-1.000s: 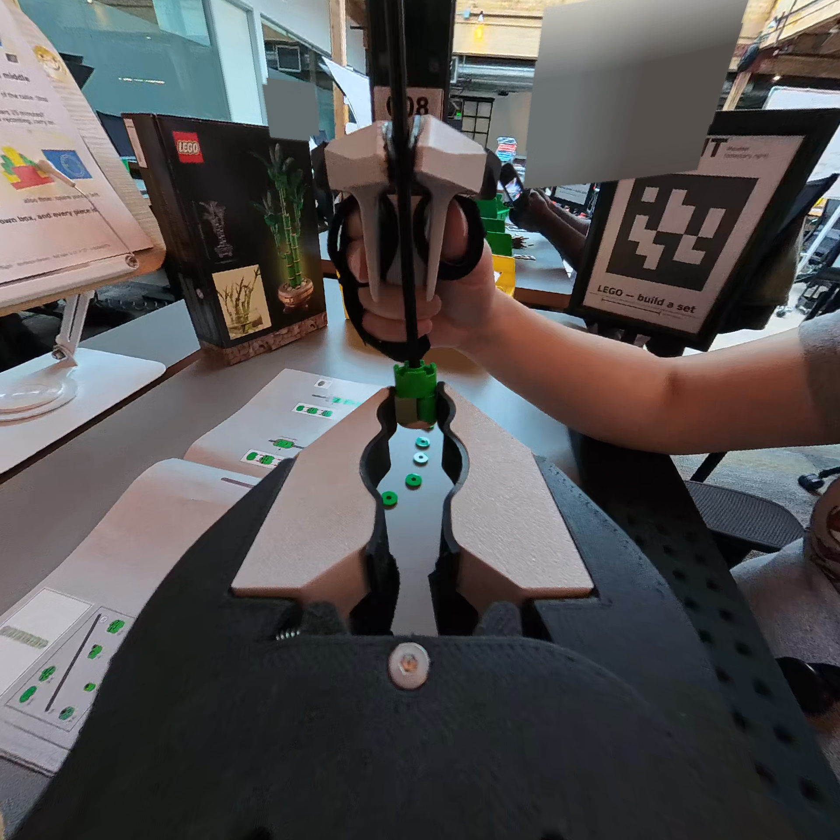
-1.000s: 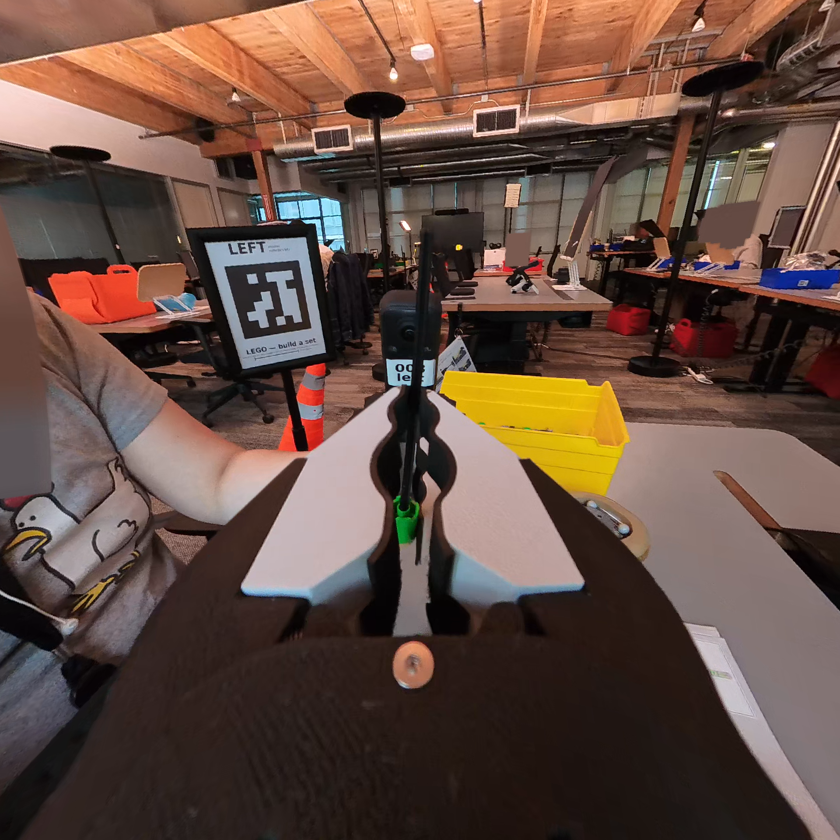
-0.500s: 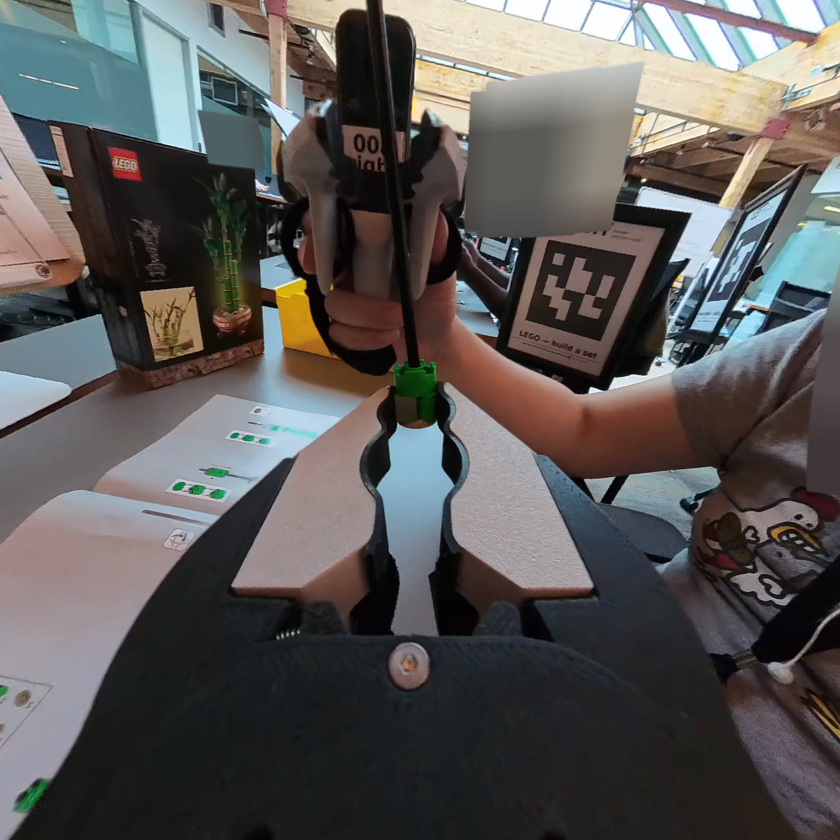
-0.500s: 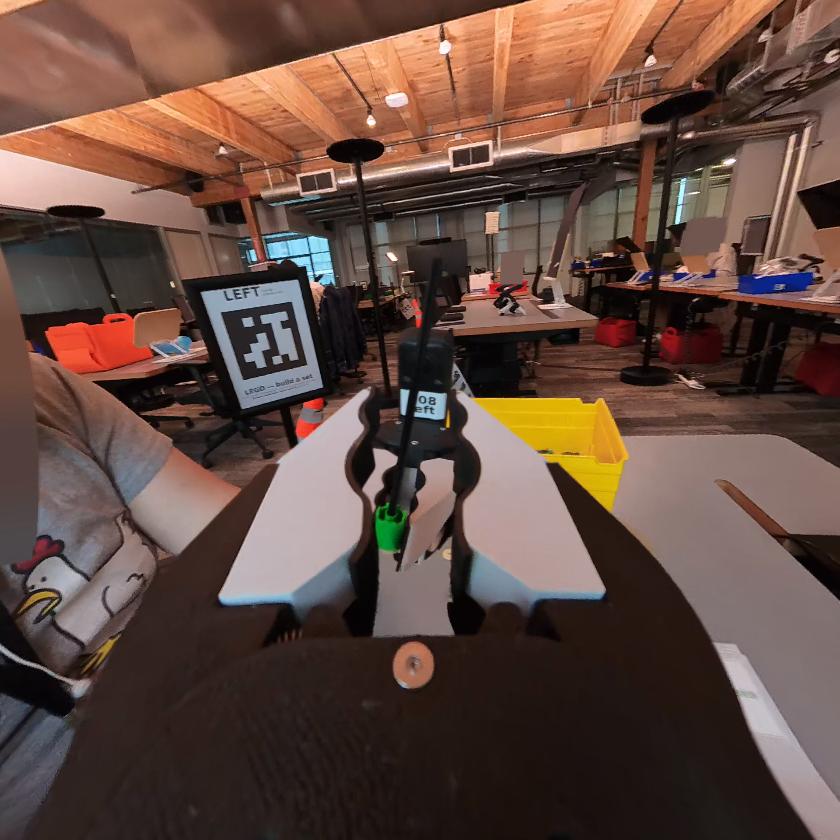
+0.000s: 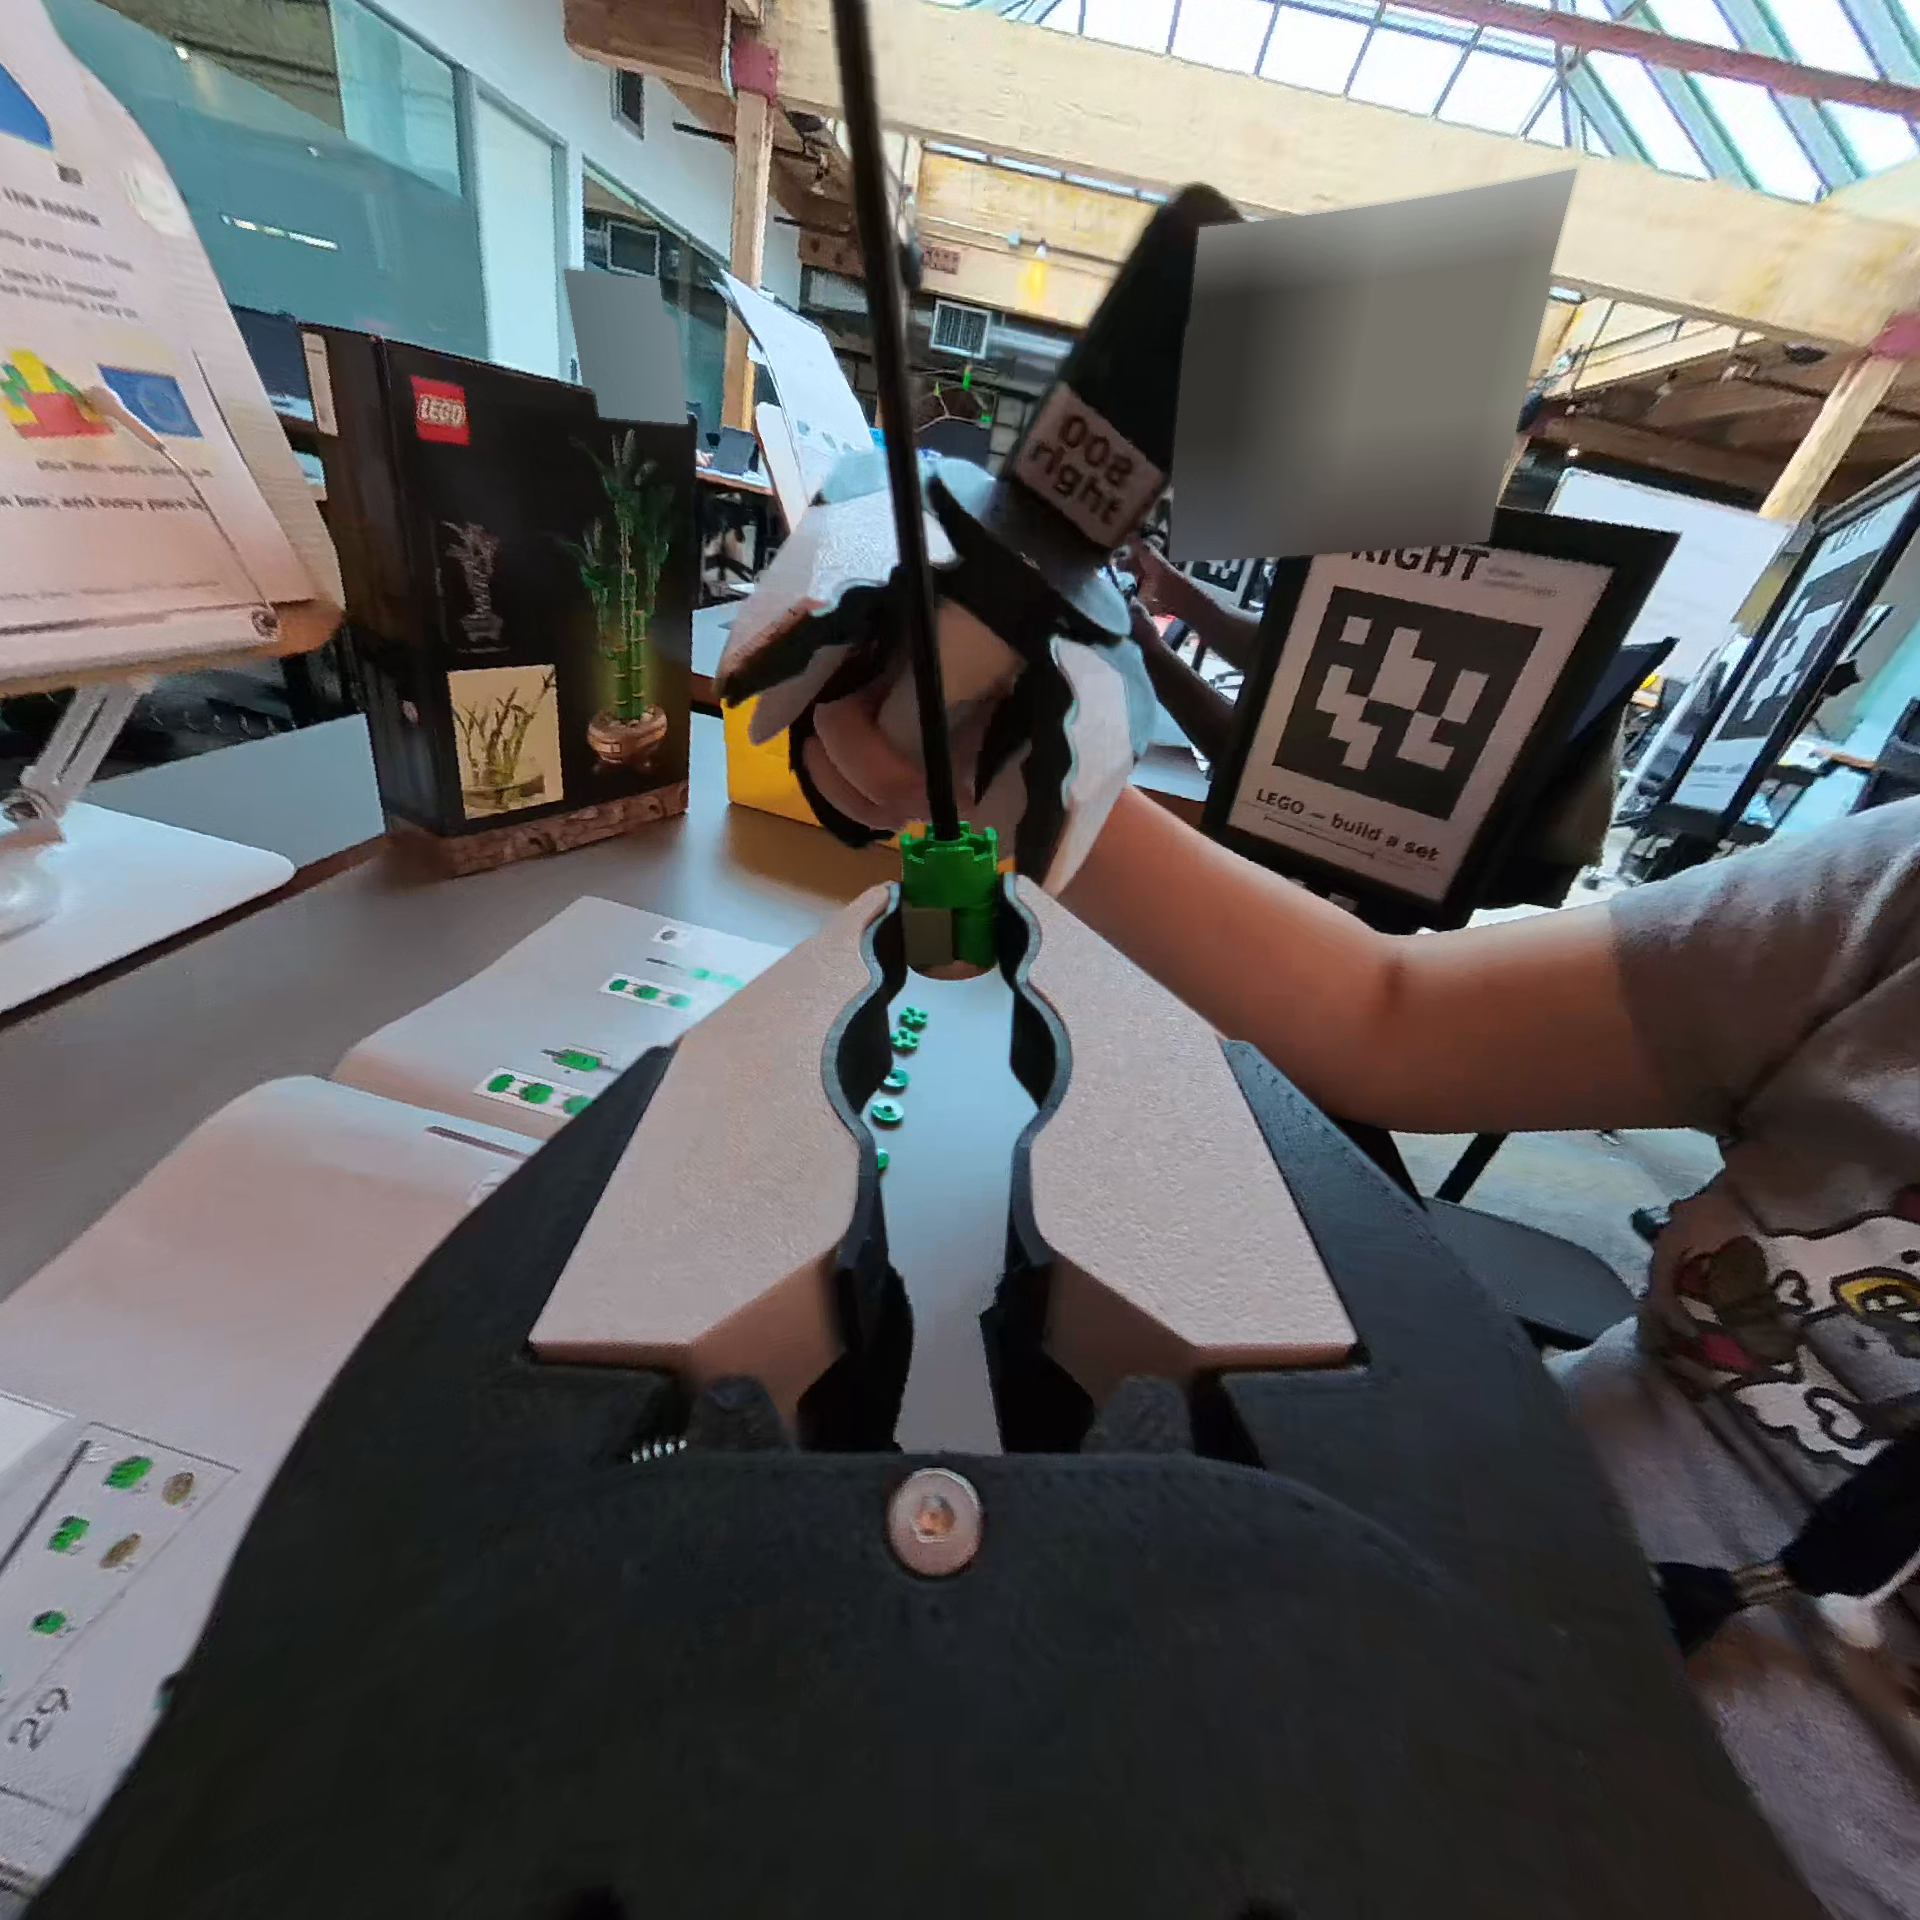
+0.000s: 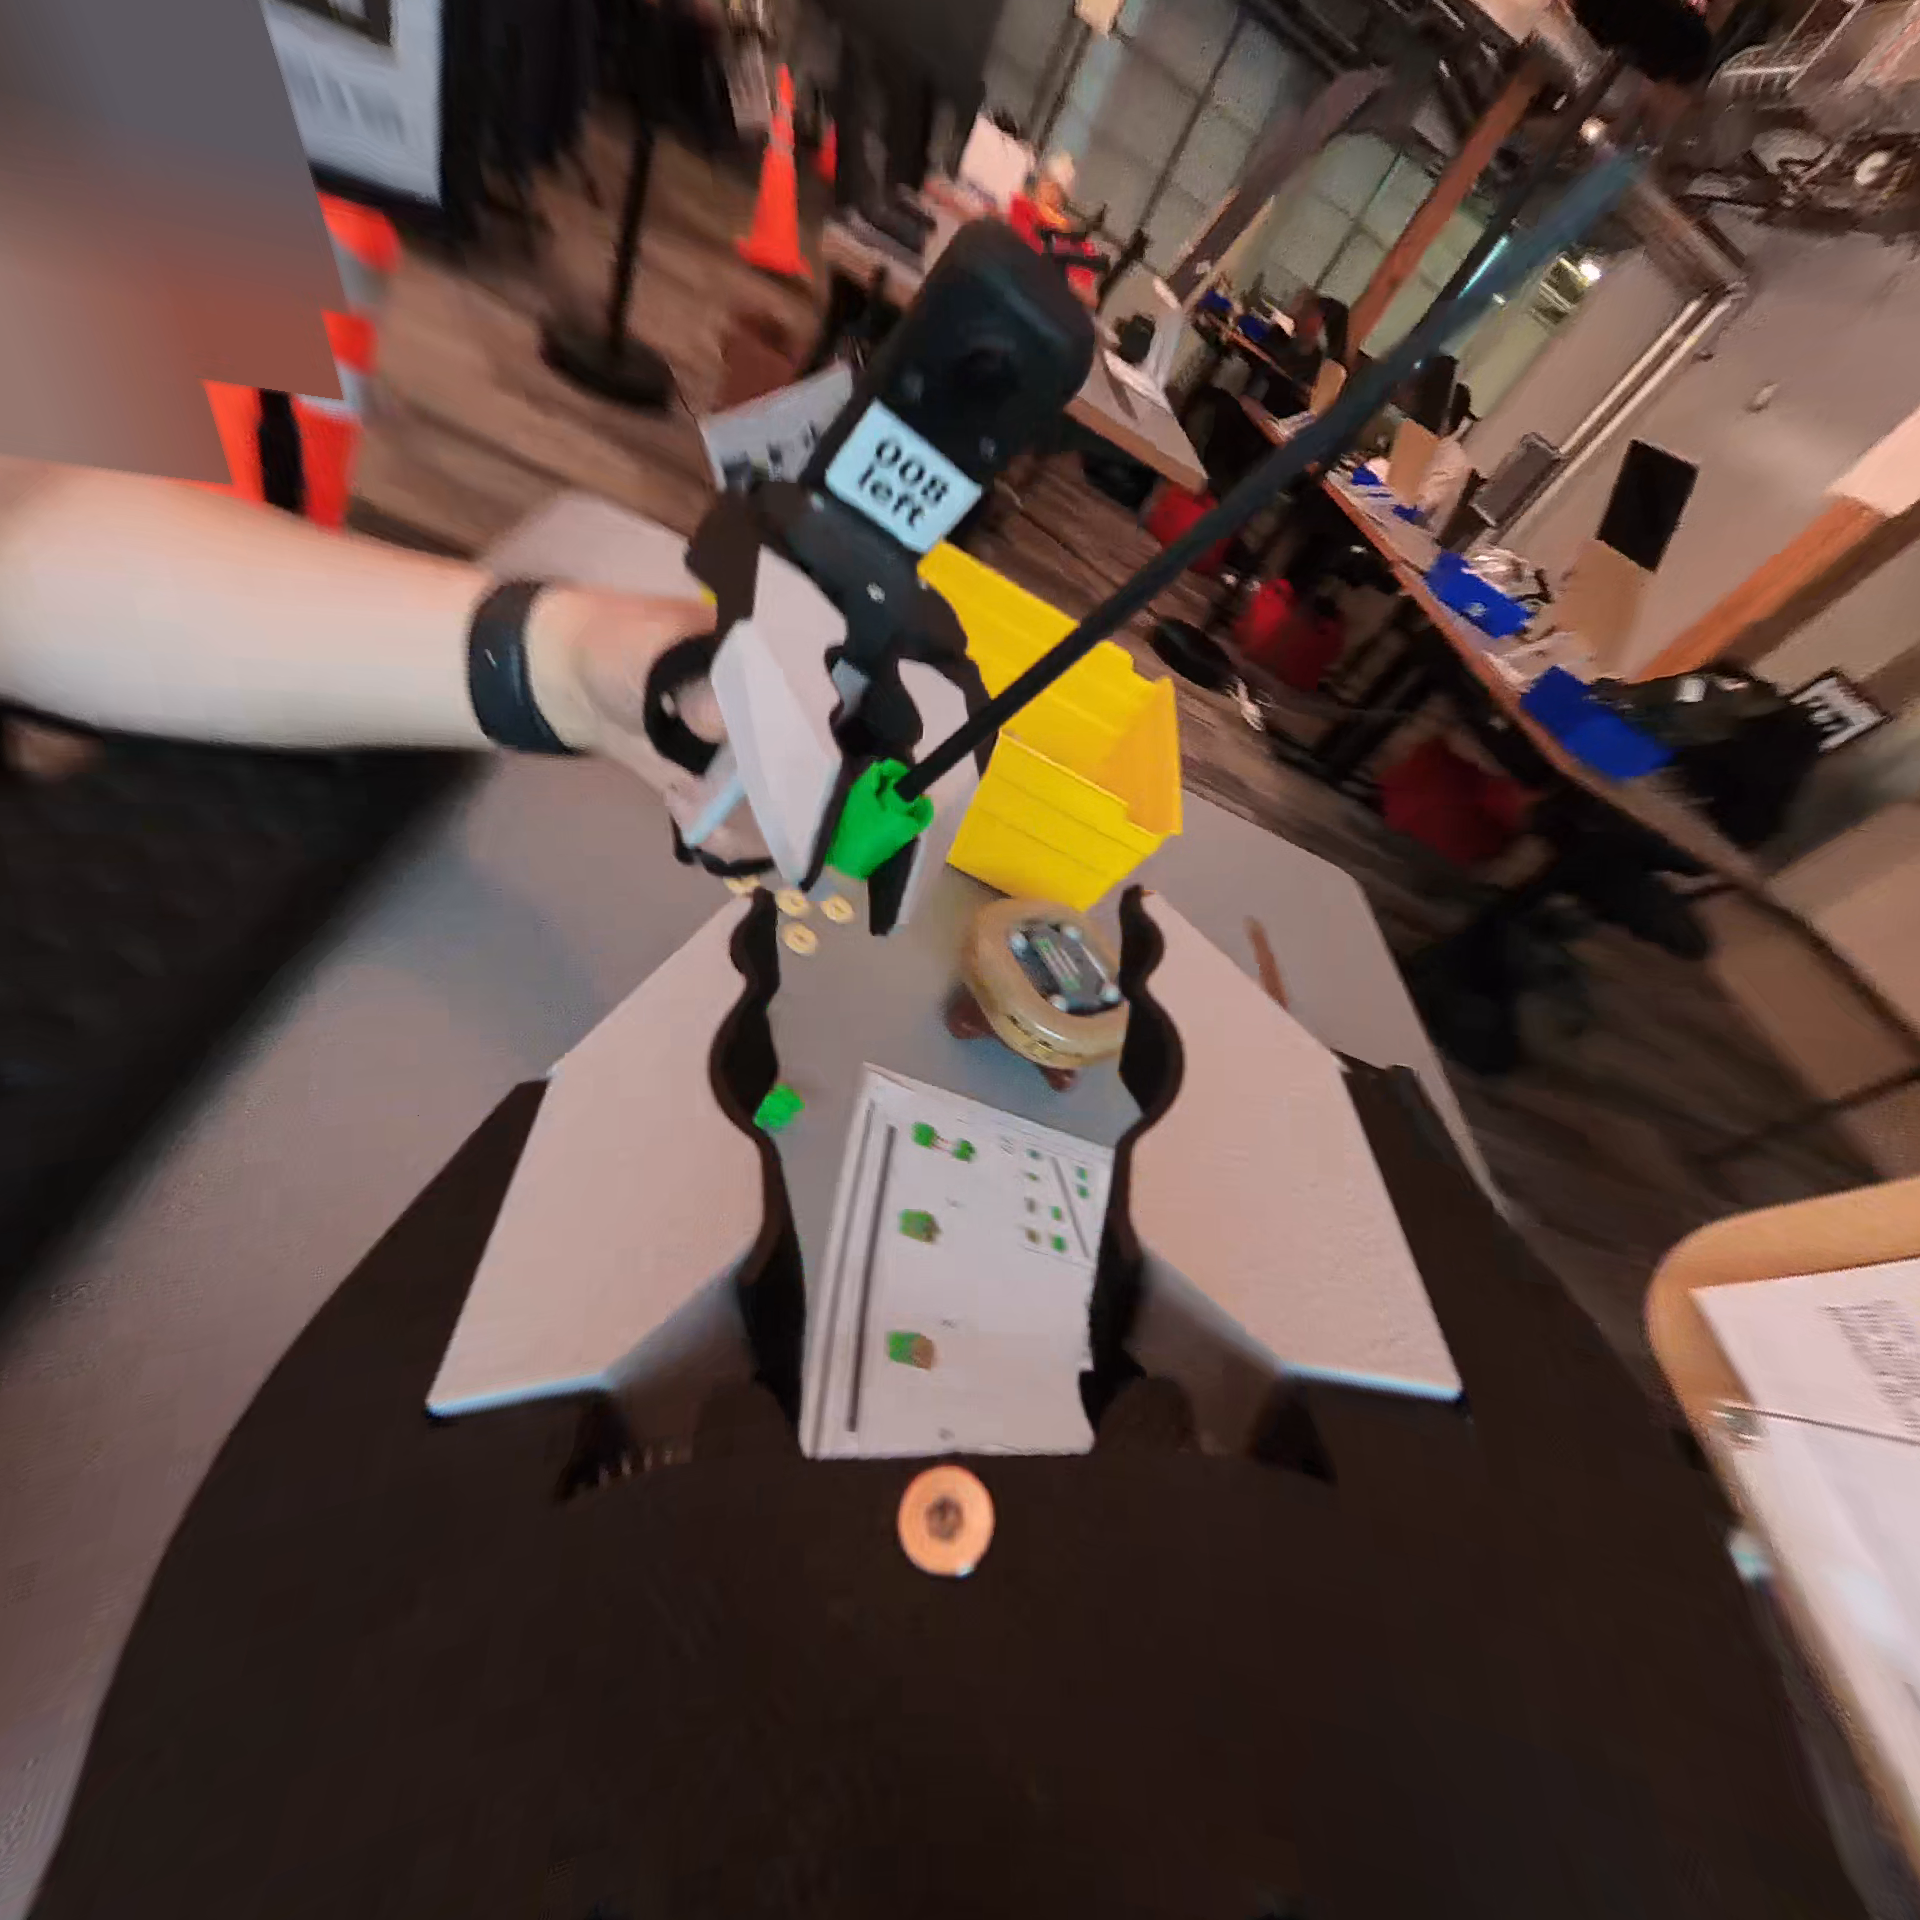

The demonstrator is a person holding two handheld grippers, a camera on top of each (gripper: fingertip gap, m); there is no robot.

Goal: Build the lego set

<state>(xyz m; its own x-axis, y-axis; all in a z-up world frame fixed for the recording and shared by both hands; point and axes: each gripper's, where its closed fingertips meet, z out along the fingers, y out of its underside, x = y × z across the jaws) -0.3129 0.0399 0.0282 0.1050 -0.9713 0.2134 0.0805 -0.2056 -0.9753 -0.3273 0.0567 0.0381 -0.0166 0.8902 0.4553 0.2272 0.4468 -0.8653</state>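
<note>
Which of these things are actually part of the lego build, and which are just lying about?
In use: green stack on black rod, held in left gripper; loose green piece; tan rings; instruction booklet.

Lying about: yellow bin; tape roll; set box.

Two grippers, the left gripper (image 5: 951, 914) and the right gripper (image 6: 940, 997); one black rod (image 5: 894, 436) carrying one green round stack (image 5: 948, 894); four small green round pieces (image 5: 896, 1081) on the table; four tan round pieces (image 6: 795, 920); one loose green piece (image 6: 777, 1108); one yellow bin (image 6: 1070, 790); one set box (image 5: 530, 613); one round wooden base (image 6: 1049, 982).
</note>
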